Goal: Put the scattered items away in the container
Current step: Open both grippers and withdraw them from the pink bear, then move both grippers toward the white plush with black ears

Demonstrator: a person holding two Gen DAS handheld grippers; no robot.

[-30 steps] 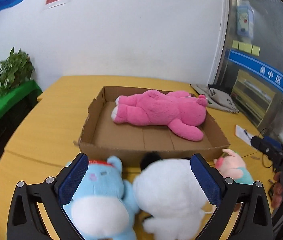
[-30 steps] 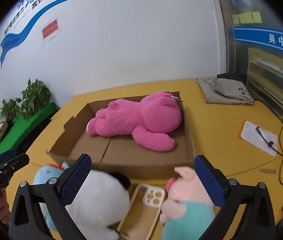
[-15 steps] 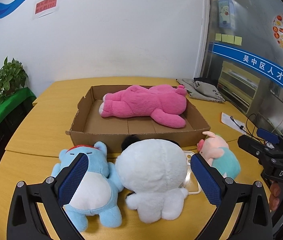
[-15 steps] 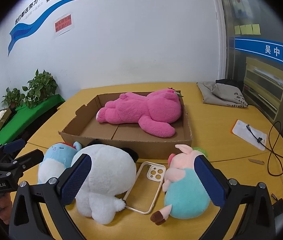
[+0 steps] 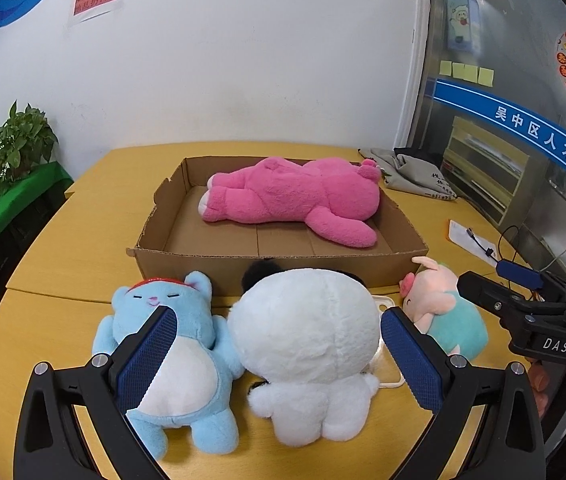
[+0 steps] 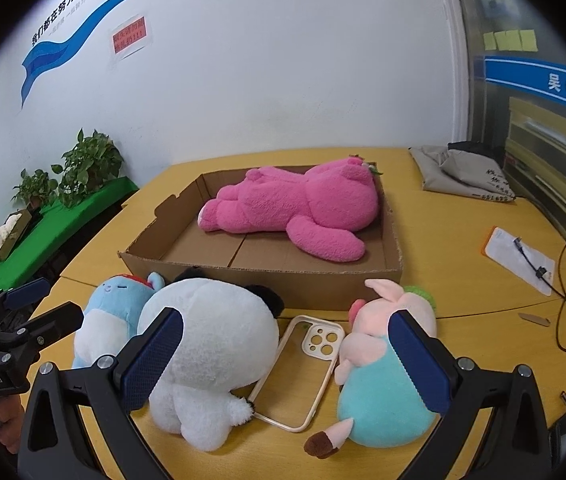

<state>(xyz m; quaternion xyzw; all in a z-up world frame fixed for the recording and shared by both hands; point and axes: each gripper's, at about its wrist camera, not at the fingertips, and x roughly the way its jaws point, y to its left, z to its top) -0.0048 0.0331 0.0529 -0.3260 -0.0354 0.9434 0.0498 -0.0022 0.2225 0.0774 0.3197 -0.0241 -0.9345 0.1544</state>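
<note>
1. The cardboard box sits mid-table with the pink plush bear already lying inside along its far wall; that leaves the near half of the floor free for more.
2. Four items wait just outside the near wall: a blue plush, a white plush, a clear phone case and a pink pig plush in teal; the row is handy for lifting over the low wall.
3. The left gripper hangs with fingers spread wide, empty, framing the white plush; I judge that its target.
4. The right gripper is equally wide and empty, straddling the phone case between white plush and pig.
</note>
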